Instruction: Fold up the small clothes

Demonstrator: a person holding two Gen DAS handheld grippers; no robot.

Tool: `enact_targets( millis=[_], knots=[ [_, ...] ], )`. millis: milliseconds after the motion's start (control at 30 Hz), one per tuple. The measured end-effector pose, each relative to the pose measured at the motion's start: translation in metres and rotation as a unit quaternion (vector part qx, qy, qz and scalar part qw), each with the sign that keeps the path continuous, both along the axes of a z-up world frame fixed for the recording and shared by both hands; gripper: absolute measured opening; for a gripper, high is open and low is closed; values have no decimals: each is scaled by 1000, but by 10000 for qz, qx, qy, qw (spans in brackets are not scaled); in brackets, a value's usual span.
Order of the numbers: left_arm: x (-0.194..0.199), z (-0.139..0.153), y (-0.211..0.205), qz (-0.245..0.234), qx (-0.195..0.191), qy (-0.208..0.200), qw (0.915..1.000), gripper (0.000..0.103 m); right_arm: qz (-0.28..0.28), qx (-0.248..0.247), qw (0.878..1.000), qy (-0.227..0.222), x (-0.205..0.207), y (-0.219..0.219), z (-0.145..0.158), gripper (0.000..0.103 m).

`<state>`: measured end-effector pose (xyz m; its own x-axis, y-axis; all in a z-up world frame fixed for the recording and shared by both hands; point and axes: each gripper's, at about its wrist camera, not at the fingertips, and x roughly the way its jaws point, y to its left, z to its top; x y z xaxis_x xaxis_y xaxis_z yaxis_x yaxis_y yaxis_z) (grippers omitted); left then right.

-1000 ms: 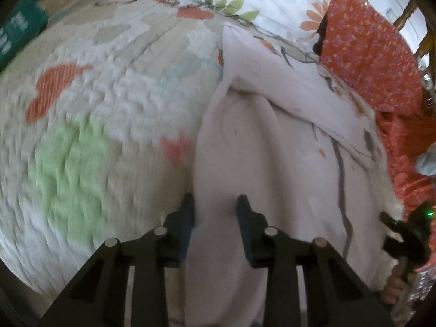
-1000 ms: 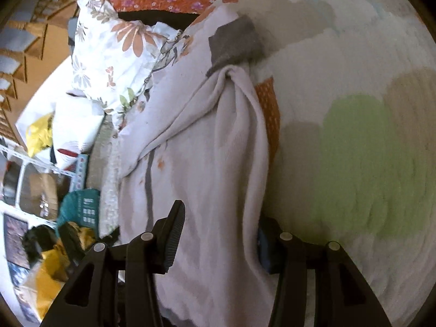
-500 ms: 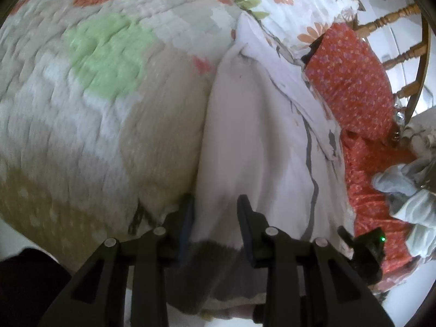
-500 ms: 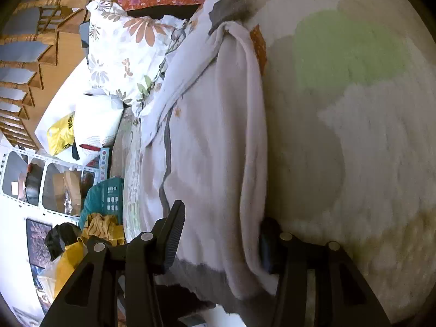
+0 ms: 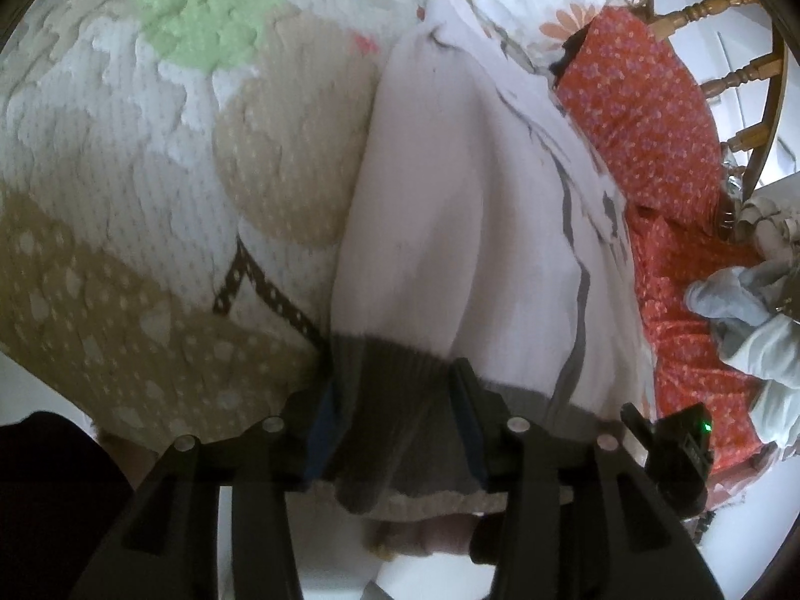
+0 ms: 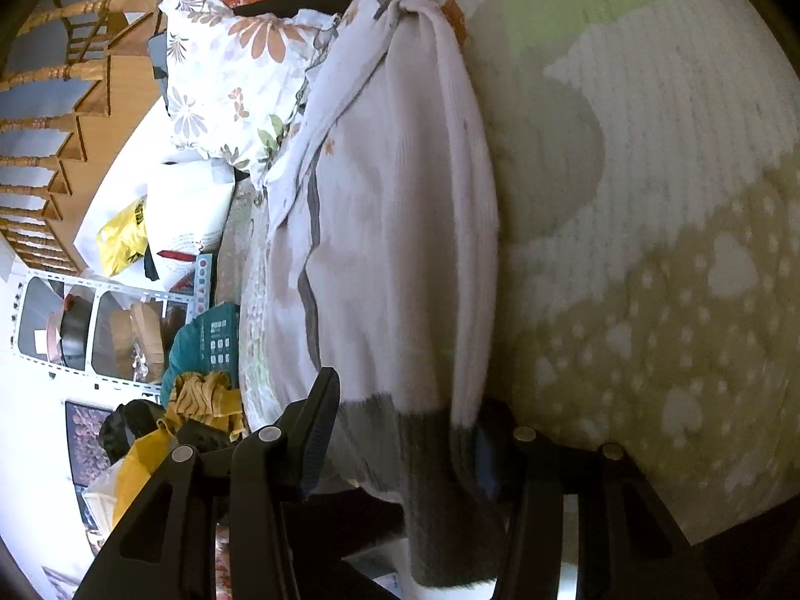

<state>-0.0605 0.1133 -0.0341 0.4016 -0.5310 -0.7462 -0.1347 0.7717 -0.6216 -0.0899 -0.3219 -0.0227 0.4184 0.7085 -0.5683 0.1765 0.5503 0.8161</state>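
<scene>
Clearly one small garment (image 5: 465, 230) is in play: a pale pinkish-white knit with a dark grey ribbed hem and a thin grey seam line, folded lengthwise into a long strip. It lies on a quilted bed cover (image 5: 150, 190) patterned in green, tan and white, stretching away ahead of both claws, its grey hem nearest them. The left claw (image 5: 395, 420) has just been opening; the hem sits between its two fingers, which stand apart from the cloth rather than pinching it. The right claw (image 6: 405, 435) straddles the hem too, its right finger against the folded edge, its left finger clear, so it is open. Beyond the garment lie one floral pillow (image 6: 235, 85) and an orange flowered cloth (image 5: 650, 115). No writing is legible.
</scene>
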Motion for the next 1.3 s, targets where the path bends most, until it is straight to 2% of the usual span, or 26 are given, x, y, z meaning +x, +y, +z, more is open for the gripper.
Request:
enact_targets(
  millis=[200, 300, 333, 367, 500, 700, 833, 967, 1067, 1133, 1200, 1300],
  knots=[
    [-3, -6, -3, -53, -86, 160, 9998, 40, -25, -430, 9990, -114, -11, 10, 6, 48],
    [-6, -7, -3, -2, 117, 210, 9997, 19, -149, -1003, 9948, -113, -22, 17, 9, 25],
    [-7, -7, -1, 21, 71, 228, 9997, 14, -190, -1240, 9921, -79, -25, 19, 9, 15],
    [-7, -7, 1, 50, 16, 242, 9997, 12, -201, -1307, 9912, -68, -26, 20, 10, 13],
    [-6, 14, 15, 229, 195, 150, 9994, 10, -206, -1453, 9892, -59, -24, 15, 22, 12],
    [-30, 84, 35, 324, 61, -616, 9976, 10, -415, -564, 9969, -355, -43, -15, 54, 11],
    [-52, 104, 33, 229, 11, -737, 9970, 10, -325, -322, 9978, -476, -62, -25, 72, 10],
    [-79, 100, 33, 160, -188, -645, 9976, 10, -148, -380, 9981, -463, -84, -24, 77, 10],
    [-88, 83, 30, 147, -138, -431, 9989, 10, 102, -796, 9955, -509, -93, -11, 79, 10],
    [-86, 69, 35, 197, -209, -244, 9993, 10, 194, -971, 9940, -459, -92, -8, 77, 11],
    [-80, 64, 40, 268, -346, -151, 9989, 10, 163, -904, 9949, -417, -84, -10, 76, 11],
    [-61, 76, 37, 265, -210, -318, 9989, 10, 144, -1005, 9936, -498, -66, -11, 84, 11]
  ],
)
